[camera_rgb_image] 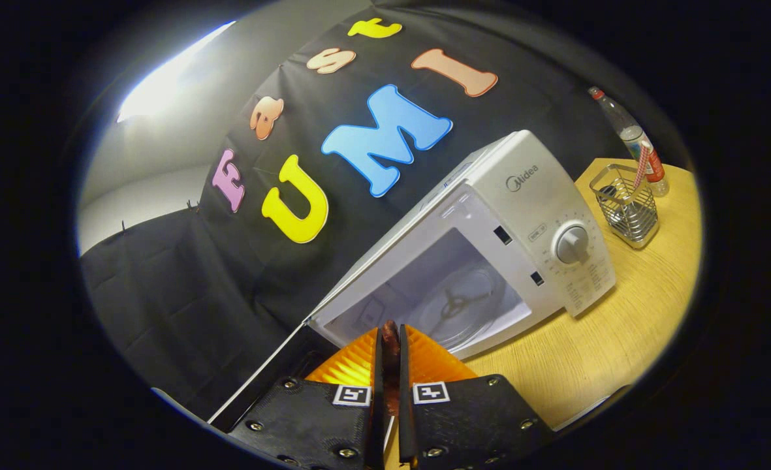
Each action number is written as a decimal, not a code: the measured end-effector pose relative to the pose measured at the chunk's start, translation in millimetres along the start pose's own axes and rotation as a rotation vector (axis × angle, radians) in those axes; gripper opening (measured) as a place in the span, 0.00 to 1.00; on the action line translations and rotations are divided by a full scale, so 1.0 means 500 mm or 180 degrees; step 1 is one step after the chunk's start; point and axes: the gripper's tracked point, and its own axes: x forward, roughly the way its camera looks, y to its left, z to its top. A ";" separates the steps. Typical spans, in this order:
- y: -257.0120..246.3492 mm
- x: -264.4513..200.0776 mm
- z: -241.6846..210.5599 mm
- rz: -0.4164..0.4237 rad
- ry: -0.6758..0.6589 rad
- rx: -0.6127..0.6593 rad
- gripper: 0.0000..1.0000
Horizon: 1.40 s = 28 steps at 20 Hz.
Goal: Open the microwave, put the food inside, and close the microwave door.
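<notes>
The white microwave (522, 215) stands on a wooden table (607, 339) with its door (274, 375) swung wide open to the left. Its cavity shows a glass turntable (457, 307) with nothing on it. My gripper (390, 334) is just in front of the cavity's lower left corner. It is shut on a thin reddish-brown piece of food (390, 343) squeezed between the two fingers, with only the food's narrow top edge showing. The view is tilted, so the microwave appears to lean.
A wire basket (627, 209) with a striped straw stands to the right of the microwave, and a clear bottle (633, 140) with a red cap is behind it. The microwave's control knob (571, 243) is on its right panel. Black cloth hangs behind.
</notes>
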 end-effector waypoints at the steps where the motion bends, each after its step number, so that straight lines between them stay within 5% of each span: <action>1: 0.002 0.020 -0.002 -0.0025 -0.0032 -0.0019 0.09; 14: -0.032 0.281 -0.037 -0.0580 -0.0448 -0.0438 0.09; 22: -0.092 0.358 -0.048 -0.0786 -0.0570 -0.0074 0.09; 28: -0.200 0.370 -0.044 -0.1342 -0.0640 -0.0269 0.20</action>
